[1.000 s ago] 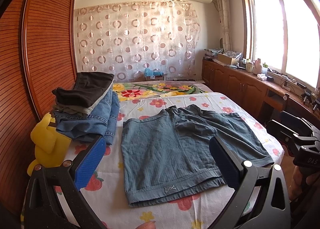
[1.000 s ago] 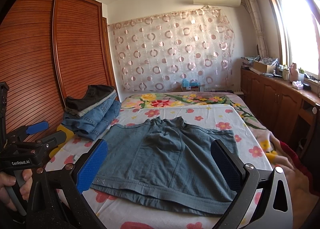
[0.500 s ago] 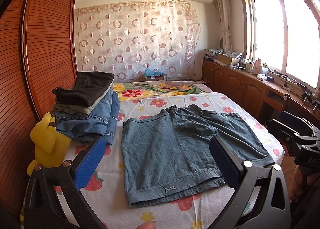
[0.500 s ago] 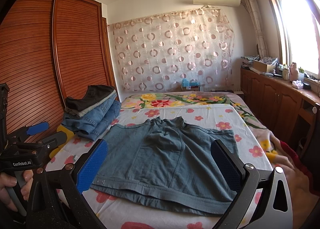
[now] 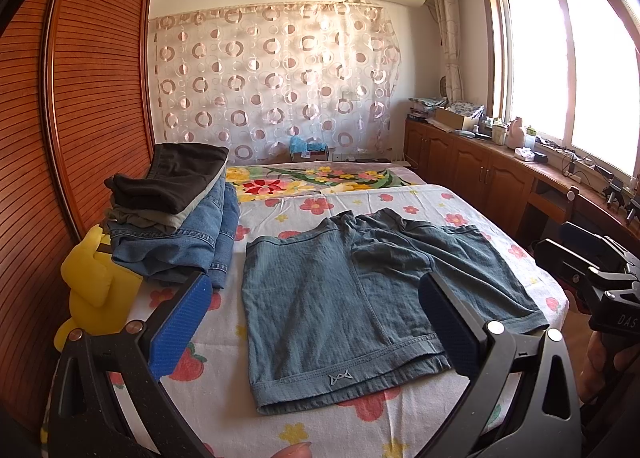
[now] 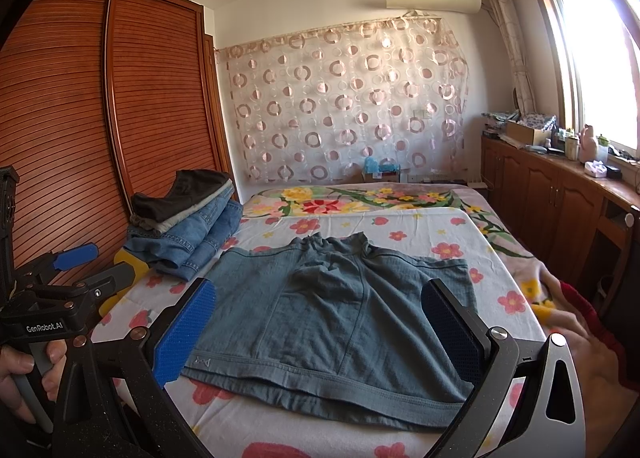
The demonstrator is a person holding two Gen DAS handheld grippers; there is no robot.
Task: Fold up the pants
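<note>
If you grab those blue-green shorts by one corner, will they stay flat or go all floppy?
Probably floppy. The blue-green fabric shorts lie limp on the flowered bed sheet with soft wrinkles near the waistband, so a lifted corner would likely droop. They look thin and light. The textured weave probably won't slip from the open left hand-held gripper.

"GenRobot.AI" reads in white on the black body of the left gripper (image 6: 76, 258), left of the right gripper's fingers. "DAS" shows, cut off, on the right gripper (image 5: 600, 258), right of the left gripper's fingers.
</note>
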